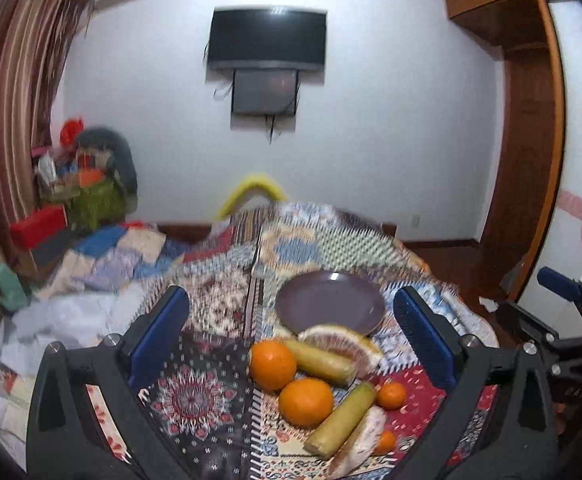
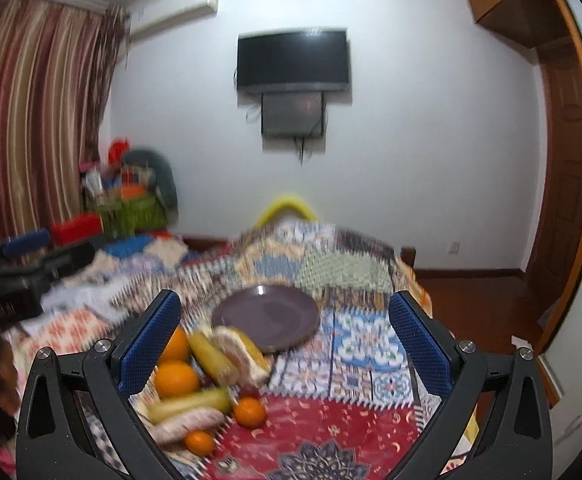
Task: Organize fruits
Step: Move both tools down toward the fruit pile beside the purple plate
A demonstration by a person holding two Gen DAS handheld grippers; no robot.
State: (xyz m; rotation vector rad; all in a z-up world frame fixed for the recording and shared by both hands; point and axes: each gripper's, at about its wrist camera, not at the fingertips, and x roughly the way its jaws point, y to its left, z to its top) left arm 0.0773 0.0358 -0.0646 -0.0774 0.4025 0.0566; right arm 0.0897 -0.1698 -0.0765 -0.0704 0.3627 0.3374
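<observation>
Fruits lie in a loose cluster on the patchwork cloth in front of you, just beside the near rim of the purple plate. Your plate holds nothing; only a glint of light shows on its far edge. From your left wrist view you see a pomelo wedge touching the plate's near rim, with a yellowish banana-like piece lying against it. Next come two oranges, one behind the other and touching, then a second yellowish piece slanting beside another pale wedge. Two small tangerines sit on the red patch to the right of these.

Your left gripper hangs above the pile with its blue-padded jaws spread wide; the fruits sit between them and nothing touches the pads. Your right gripper is likewise spread wide and grips nothing; in its view the fruit cluster lies near its left finger, which overlaps the oranges, though you cannot tell if it touches them.
</observation>
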